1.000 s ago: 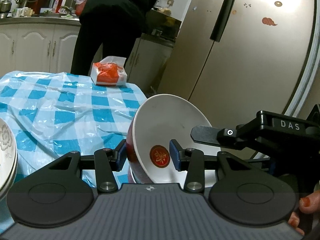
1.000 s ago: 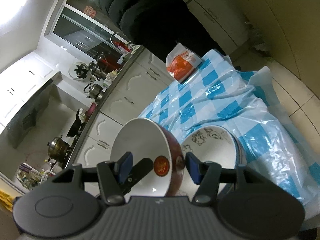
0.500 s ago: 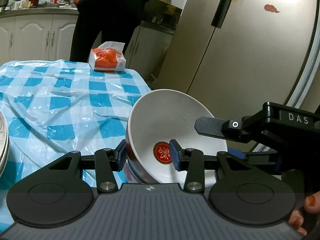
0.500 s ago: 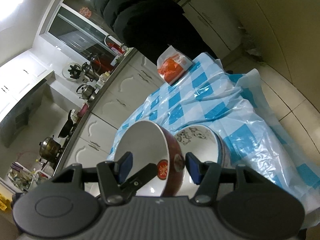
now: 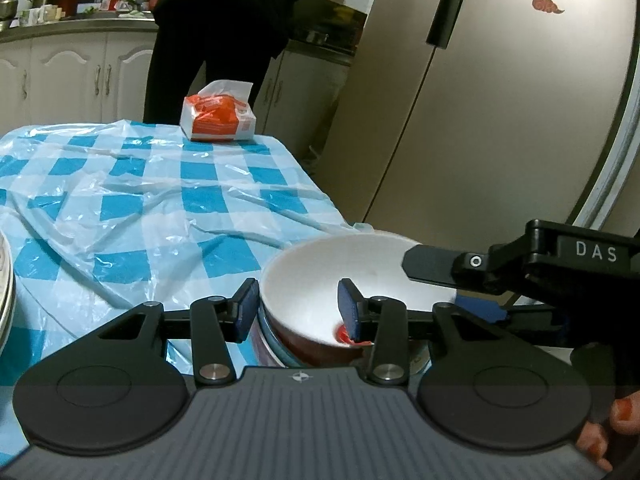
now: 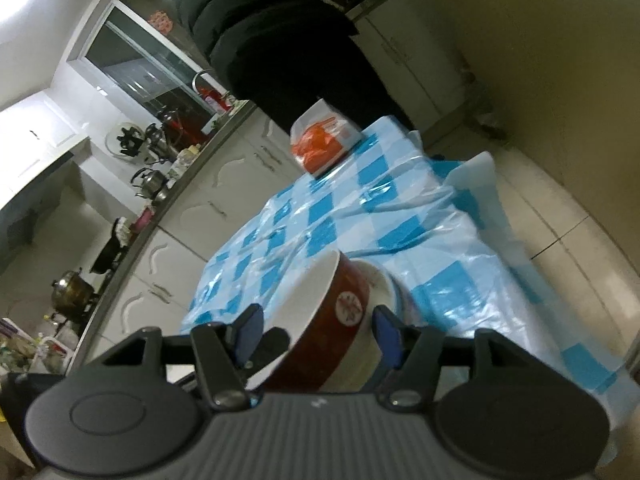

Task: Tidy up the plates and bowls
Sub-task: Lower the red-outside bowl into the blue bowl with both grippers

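Glossy round red-and-white bowl (image 5: 320,292)

Your worktop (image 5: 132,184) is covered by a crinkled blue-and-white checked plastic sheet (image 6: 352,216). At its far edge sits an orange-and-white tissue pack (image 5: 218,120). At the near right corner a red bowl with white inside (image 5: 320,296) sits nested in a white bowl (image 6: 390,292). Stacked pale plates' rim (image 5: 6,296) shows at the left edge.

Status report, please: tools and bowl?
Left tool clamps red ceramic bowl wall. Right tool opening, wall between jaws. Bowl nested on stacked bowls. Nothing blocking.
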Tool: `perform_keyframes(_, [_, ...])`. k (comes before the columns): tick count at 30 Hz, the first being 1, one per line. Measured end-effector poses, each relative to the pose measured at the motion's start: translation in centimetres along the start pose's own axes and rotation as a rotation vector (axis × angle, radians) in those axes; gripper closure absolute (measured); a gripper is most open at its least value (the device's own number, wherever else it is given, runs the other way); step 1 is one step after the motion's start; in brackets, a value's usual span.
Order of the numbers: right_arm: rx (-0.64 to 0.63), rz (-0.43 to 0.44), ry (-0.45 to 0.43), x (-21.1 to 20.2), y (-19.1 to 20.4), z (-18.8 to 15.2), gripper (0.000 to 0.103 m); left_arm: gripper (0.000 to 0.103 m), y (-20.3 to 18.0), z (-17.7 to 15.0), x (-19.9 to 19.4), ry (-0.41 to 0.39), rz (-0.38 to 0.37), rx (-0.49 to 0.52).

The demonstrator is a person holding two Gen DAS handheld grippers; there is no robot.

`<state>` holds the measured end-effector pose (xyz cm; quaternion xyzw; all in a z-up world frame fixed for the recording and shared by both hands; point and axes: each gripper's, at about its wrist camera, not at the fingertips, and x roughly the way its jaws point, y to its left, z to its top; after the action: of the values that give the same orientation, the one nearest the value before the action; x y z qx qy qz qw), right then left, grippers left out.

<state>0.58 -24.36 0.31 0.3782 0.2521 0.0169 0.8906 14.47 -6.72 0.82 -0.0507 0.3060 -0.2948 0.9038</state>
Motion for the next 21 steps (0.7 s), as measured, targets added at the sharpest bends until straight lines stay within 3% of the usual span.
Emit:
perform_keyframes(7, [-0.01,0.023,-0.03,-0.7,-0.2,0.2,0.038,0.054,-0.1,0.0,0.0,0.001,0.003,0.003])
perform_keyframes(12, [-0.011,0.013,-0.046,-0.6,-0.1,0.3,0.032,0.039,0.9,0.4,-0.9,-0.021,0.022,-0.016])
perform_keyframes(16, [-0.061,-0.049,-0.079,-0.2,0.0,0.0,0.032,0.032,1.8,0.7,-1.6,-0.038,0.05,-0.03])
perform_keyframes(20, [-0.135,-0.18,-0.113,0.7,-0.6,-0.5,0.032,0.023,2.8,0.6,-2.4,-0.047,0.078,-0.031])
perform_keyframes(21, [-0.137,-0.2,-0.118,0.9,-1.0,-0.6,0.027,0.021,3.1,0.5,-2.5,-0.045,0.084,-0.034])
